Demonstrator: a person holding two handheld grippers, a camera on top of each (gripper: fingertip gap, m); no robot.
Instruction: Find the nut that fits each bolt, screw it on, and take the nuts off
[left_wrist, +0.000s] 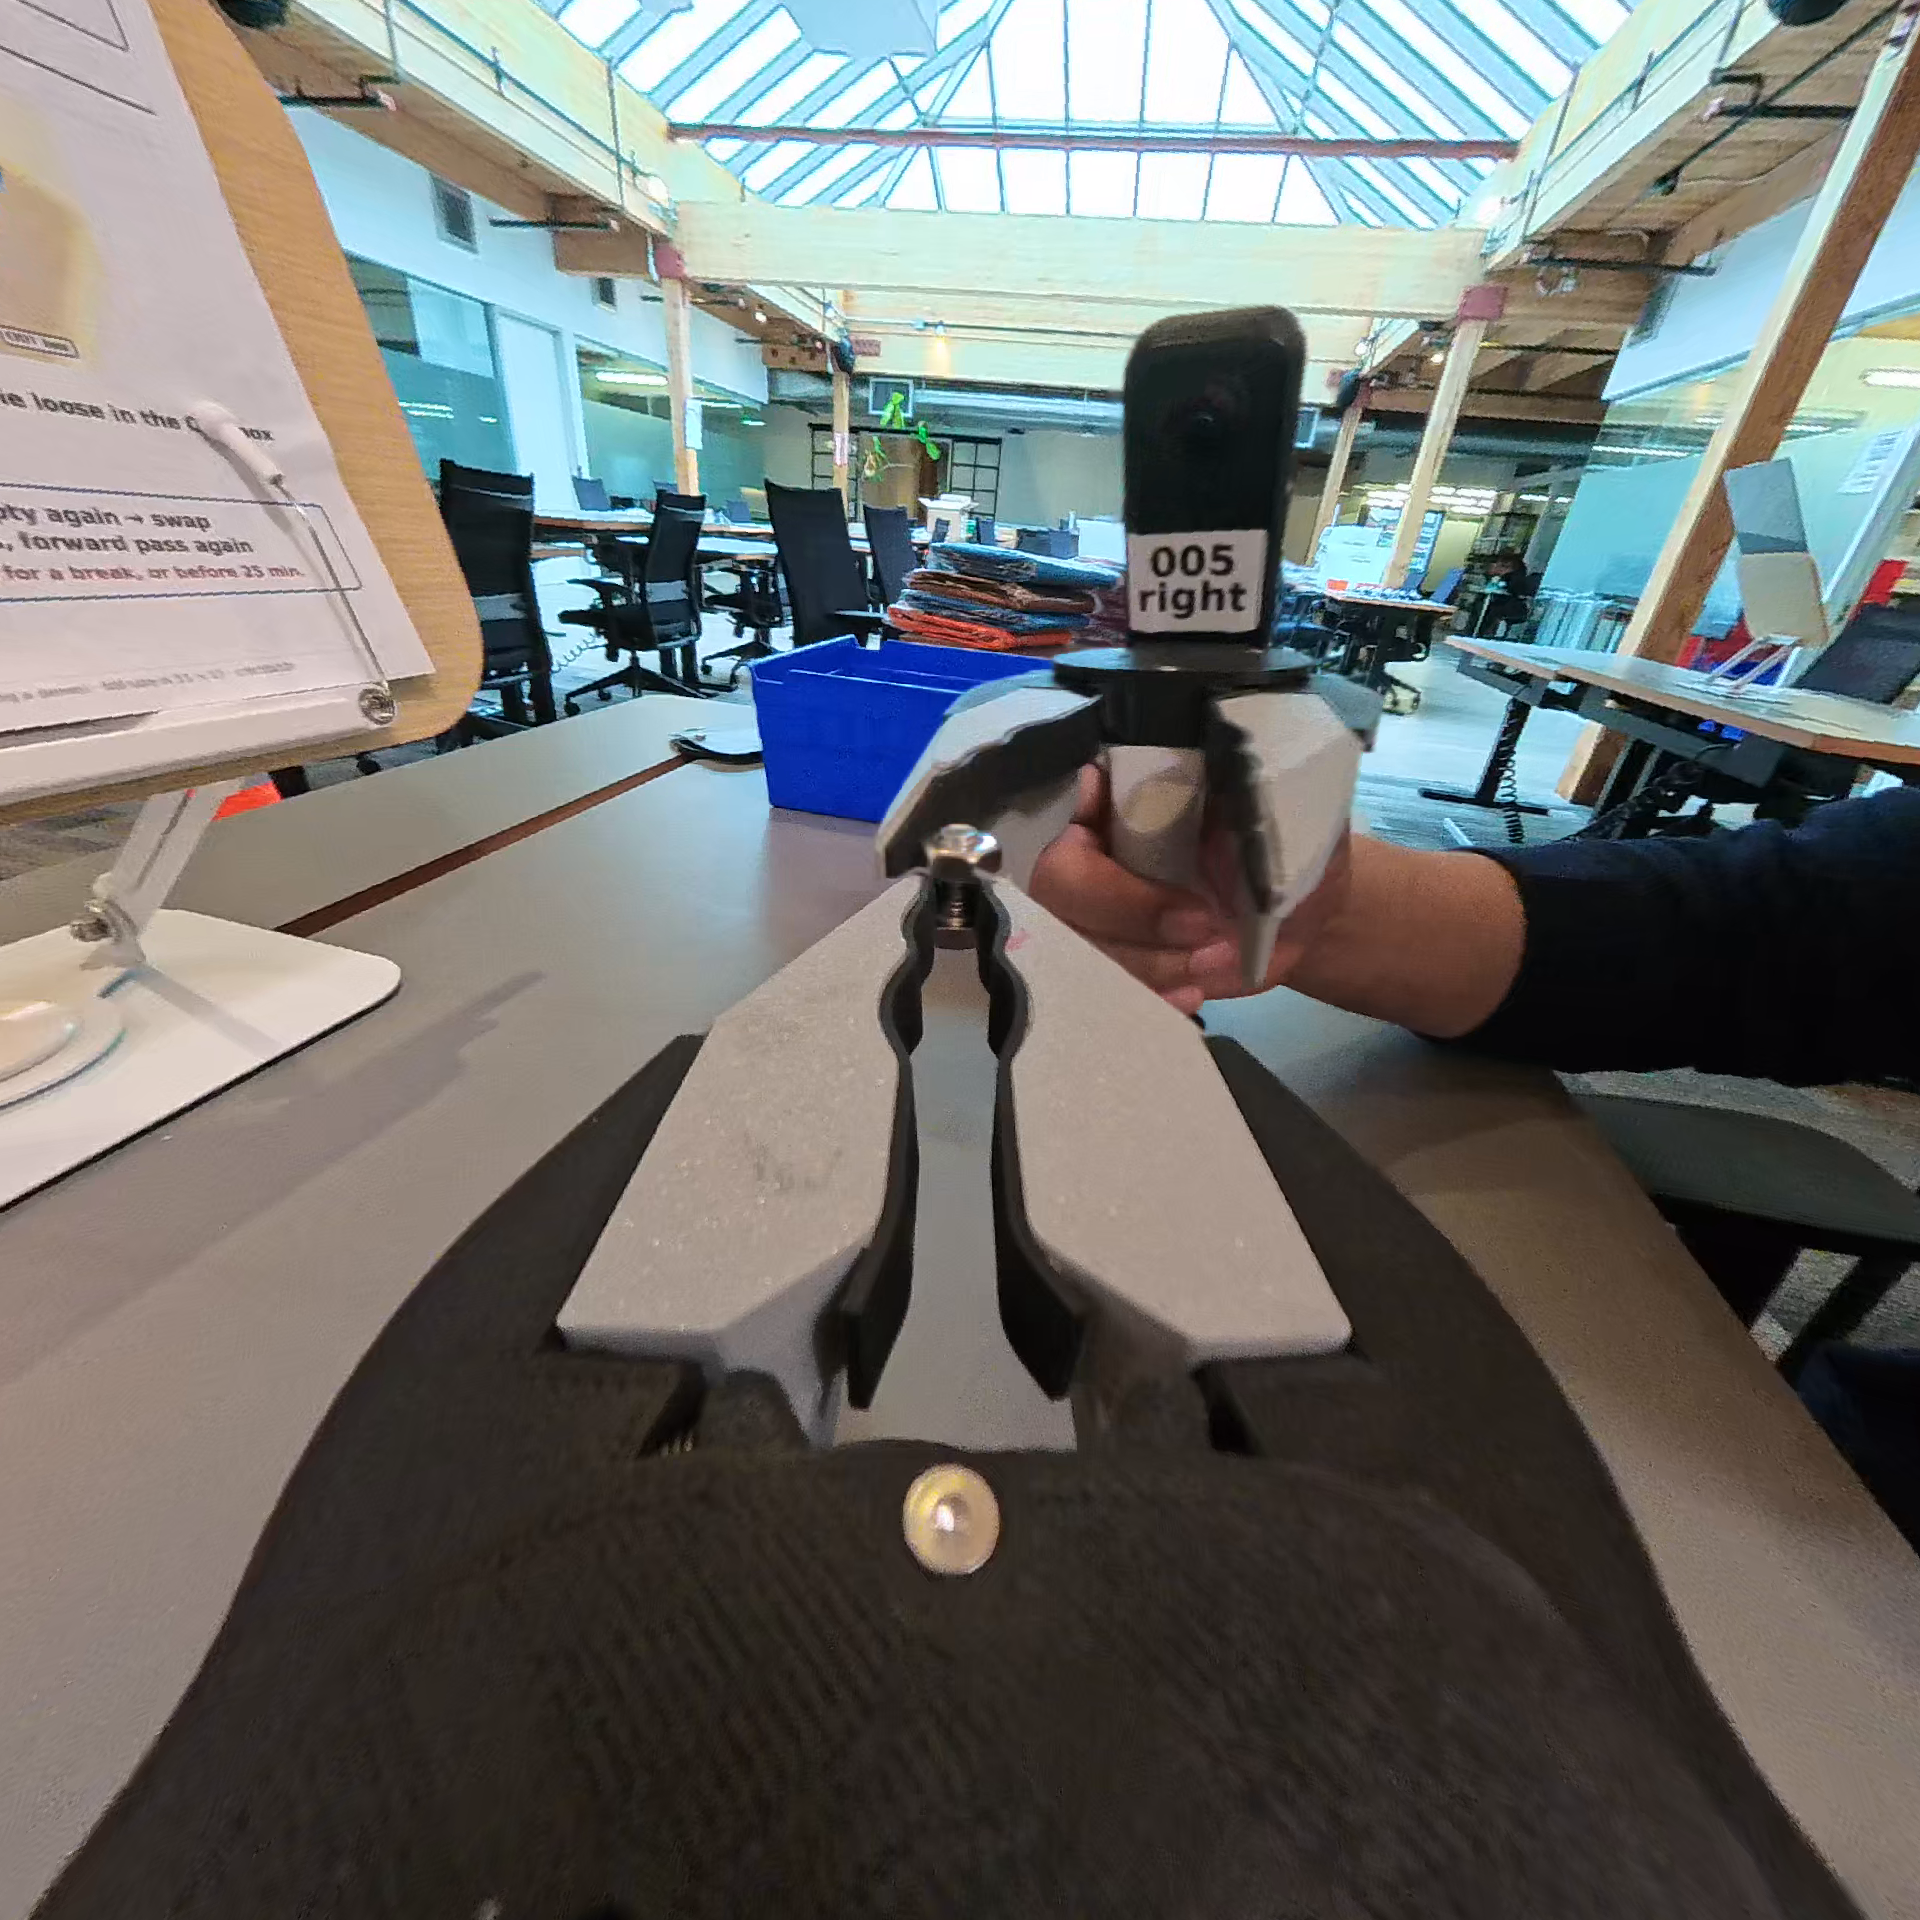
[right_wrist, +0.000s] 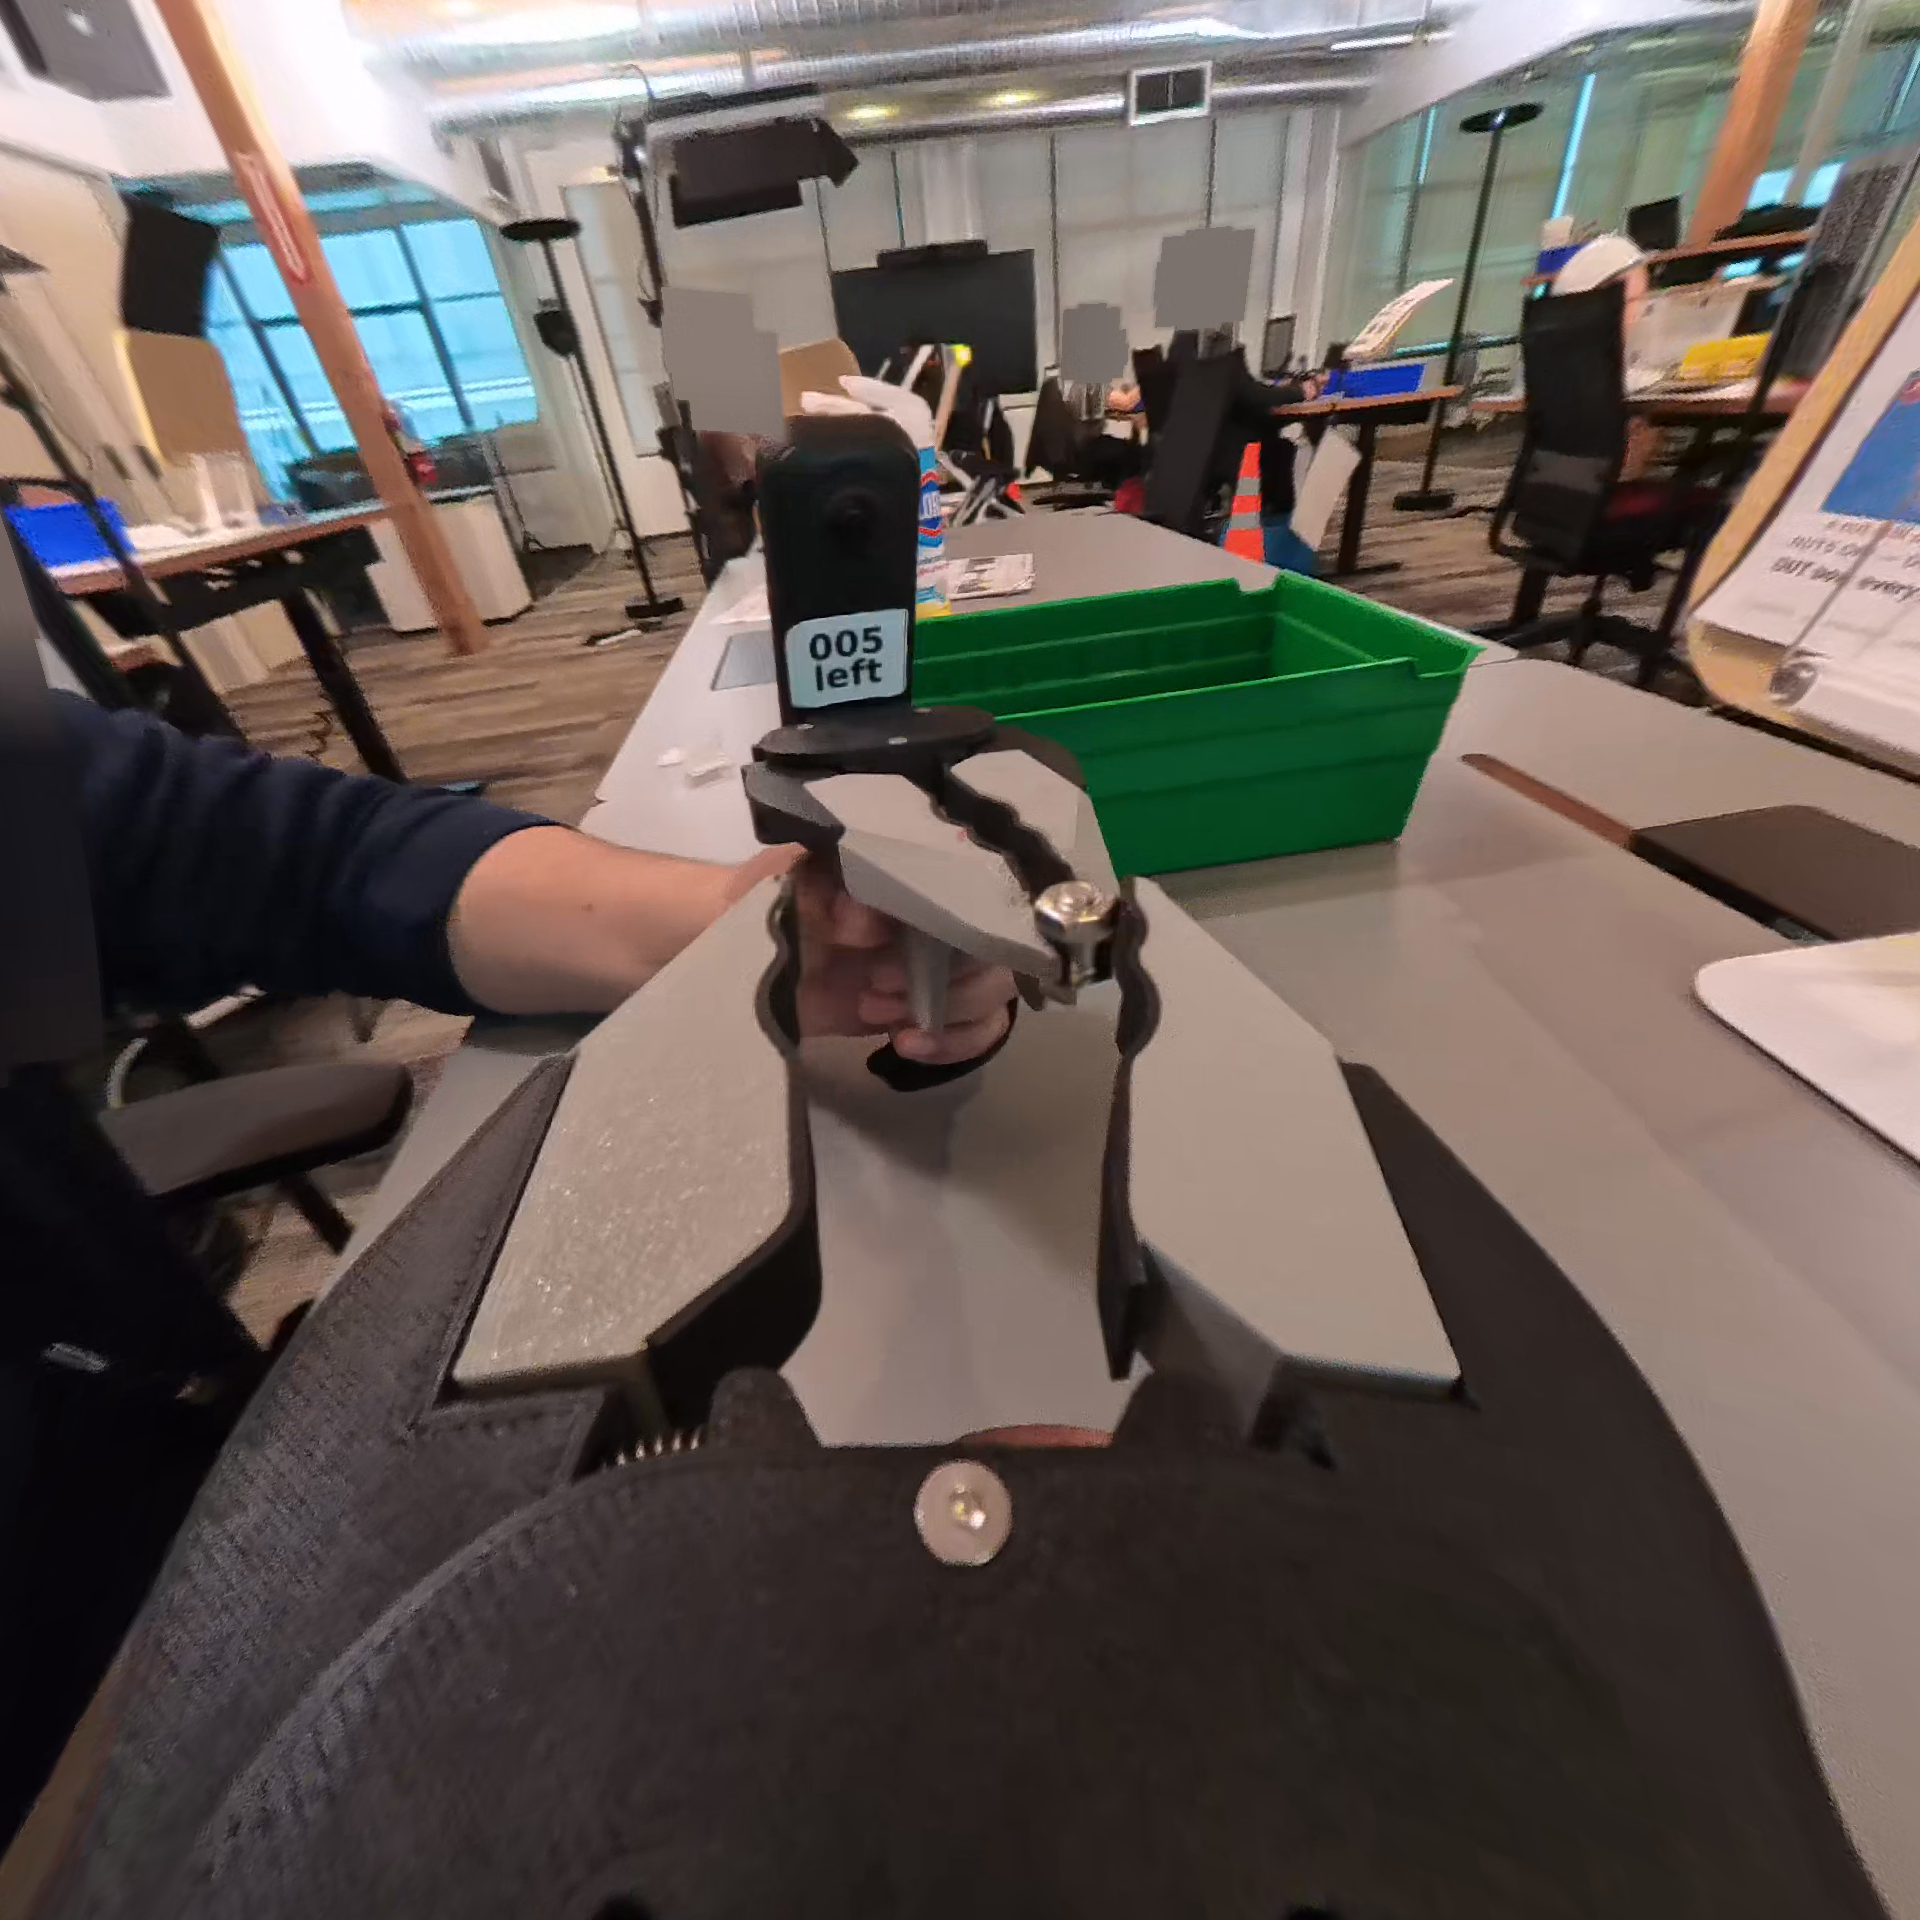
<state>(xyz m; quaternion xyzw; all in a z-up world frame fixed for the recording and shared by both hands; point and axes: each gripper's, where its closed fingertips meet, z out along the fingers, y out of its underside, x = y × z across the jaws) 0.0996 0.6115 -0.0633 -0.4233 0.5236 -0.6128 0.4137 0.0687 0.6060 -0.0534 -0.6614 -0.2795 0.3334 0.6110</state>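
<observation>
Left gripper (left_wrist: 958, 914) clamped on the shank of a steel bolt (left_wrist: 961, 854), head up and clear above the grey table (left_wrist: 540, 935), so the threaded part stays still and within reach of the other tool. Right gripper (right_wrist: 961, 951) spread wide, its right finger (right_wrist: 1138, 956) just beside the bolt and its left finger well apart, holding nothing; judged to be repositioning around the nut (left_wrist: 956, 932), which sits on the thread between the left pads. A blue bin (left_wrist: 831, 727) and a green bin (right_wrist: 1247, 758) stand farther off on the table, likely for sorted parts.
</observation>
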